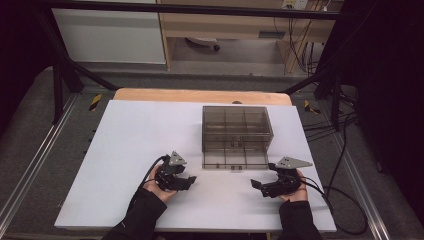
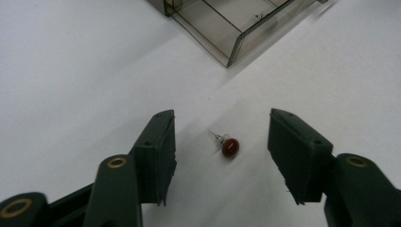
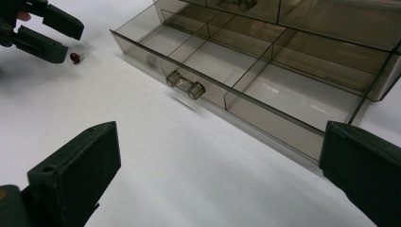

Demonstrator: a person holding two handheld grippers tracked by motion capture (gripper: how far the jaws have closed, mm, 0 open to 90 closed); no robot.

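Note:
A small red stud earring with a thin metal post lies on the white board. My left gripper stands open around it, with one jaw on each side and neither pad touching it. In the right gripper view the earring rests just past the left gripper. A smoky clear drawer box stands mid-board with its bottom drawer pulled out. That drawer is split into compartments and has a clear handle. My right gripper is open wide in front of the drawer, holding nothing.
The white board covers a wooden table. A hand holds the left gripper near the box's front left, and another holds the right gripper near its front right. Cables trail off the table's right side.

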